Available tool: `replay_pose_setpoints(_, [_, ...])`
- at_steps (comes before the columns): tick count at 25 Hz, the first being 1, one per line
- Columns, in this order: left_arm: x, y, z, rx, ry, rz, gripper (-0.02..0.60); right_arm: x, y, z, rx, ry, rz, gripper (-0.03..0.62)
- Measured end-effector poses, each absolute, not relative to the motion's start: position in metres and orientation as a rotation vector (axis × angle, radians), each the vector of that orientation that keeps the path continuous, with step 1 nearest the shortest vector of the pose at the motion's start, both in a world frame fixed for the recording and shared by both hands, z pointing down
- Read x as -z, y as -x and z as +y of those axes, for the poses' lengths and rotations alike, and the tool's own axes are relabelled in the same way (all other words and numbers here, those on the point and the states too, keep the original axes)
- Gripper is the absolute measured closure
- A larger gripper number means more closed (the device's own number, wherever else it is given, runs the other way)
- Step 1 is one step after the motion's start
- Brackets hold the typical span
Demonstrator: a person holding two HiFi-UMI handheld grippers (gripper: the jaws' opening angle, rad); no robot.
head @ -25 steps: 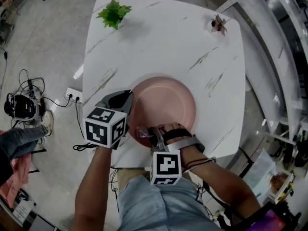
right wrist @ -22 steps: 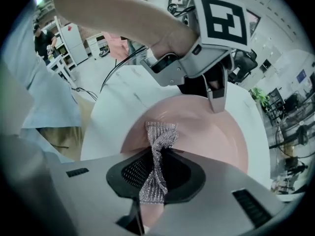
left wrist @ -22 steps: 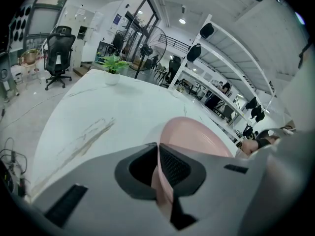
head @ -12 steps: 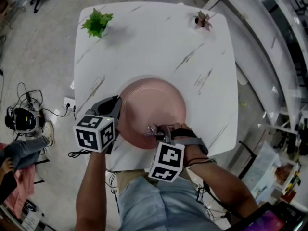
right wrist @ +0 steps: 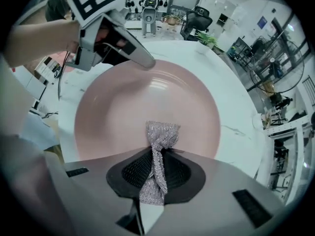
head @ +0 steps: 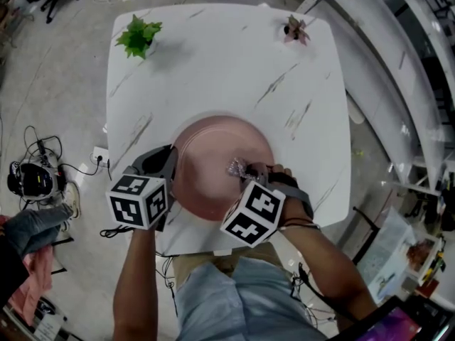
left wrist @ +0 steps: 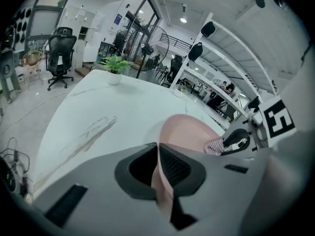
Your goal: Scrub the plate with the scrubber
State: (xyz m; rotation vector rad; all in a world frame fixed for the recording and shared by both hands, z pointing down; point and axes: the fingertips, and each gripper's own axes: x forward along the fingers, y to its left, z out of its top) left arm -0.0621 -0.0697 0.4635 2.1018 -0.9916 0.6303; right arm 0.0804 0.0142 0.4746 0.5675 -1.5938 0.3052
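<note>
A pink plate point(head: 213, 155) lies on the white marble table point(head: 227, 69) near its front edge. My left gripper point(head: 170, 163) is shut on the plate's left rim point(left wrist: 165, 191), which shows pinched between its jaws in the left gripper view. My right gripper point(head: 245, 170) is shut on a silvery mesh scrubber point(right wrist: 157, 154), whose free end rests on the plate's inner surface point(right wrist: 147, 107), right of centre. In the head view the scrubber point(head: 236, 167) shows as a small glittering tuft over the plate.
A small green potted plant point(head: 138, 35) stands at the table's far left corner, a small dried flower pot point(head: 295, 28) at the far right. Cables and a power strip point(head: 99, 155) lie on the floor to the left. Shelving point(head: 398, 62) runs along the right.
The right gripper has carried the scrubber from the plate's near rim up and right, toward the plate's right middle. The left gripper keeps its hold on the left rim.
</note>
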Motion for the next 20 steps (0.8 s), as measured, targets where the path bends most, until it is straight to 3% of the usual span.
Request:
replay_pose_setpoints(10, [-0.463,0.060,-0.069,-0.628,-2.106,-0.987,0.568,-0.478,-0.092,-0.036,-0.246,-0.647,-1.552,0.517])
replay_pose_setpoints(20, [-0.465,0.060,-0.069,-0.621,-2.079,-0.961,0.568,-0.478,-0.060,-0.071,-0.094,-0.556,-1.582,0.517])
